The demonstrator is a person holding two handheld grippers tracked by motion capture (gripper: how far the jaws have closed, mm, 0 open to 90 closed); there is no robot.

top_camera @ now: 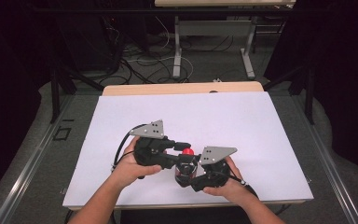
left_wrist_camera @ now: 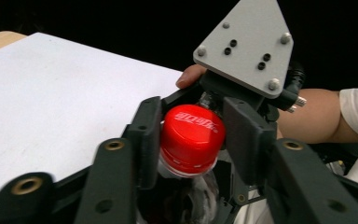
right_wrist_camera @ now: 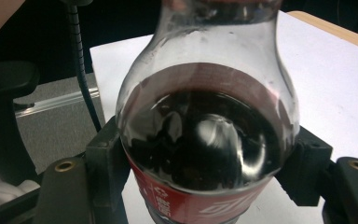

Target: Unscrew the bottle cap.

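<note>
**Cap gripped, bottle braced**

Black jaws of the left gripper (left_wrist_camera: pixel 191 140) sat clamped on the red cap (left_wrist_camera: pixel 192 137), pads pressing both sides. Right gripper (right_wrist_camera: pixel 205 172) was closed tight around the cola bottle (right_wrist_camera: pixel 205 140), holding it above the white table sheet (top_camera: pixel 214 116) near the front edge. Step looked like unscrewing; next move likely needs a twist of the left wrist while the right stays firm. Left gripper view gave the cap lettering; right gripper view gave dark liquid and red label.

High view overhead, facing forward-down, far; gripper views close, sharing bottle (right_wrist_camera: pixel 205 140) with it.
</note>
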